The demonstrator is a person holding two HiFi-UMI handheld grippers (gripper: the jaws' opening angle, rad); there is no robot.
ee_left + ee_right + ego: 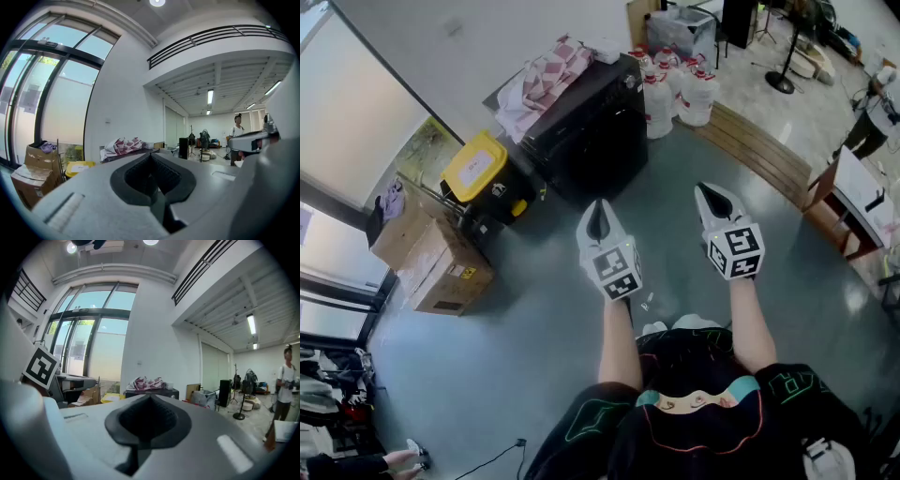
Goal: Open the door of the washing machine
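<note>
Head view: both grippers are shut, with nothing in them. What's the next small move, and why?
Probably move both grippers forward toward the black washing machine. The left gripper and right gripper hang level over bare floor, well short of it. Its door and handle can't be made out from here, and a checked cloth lies on its top.

Grey glossy floor (534, 356). Bearing, along the wall: black washing machine (591, 131), yellow-lidded bin (476, 167) just beside it, cardboard boxes (441, 258) beyond, white plastic jugs (675, 89) clustered opposite.
</note>
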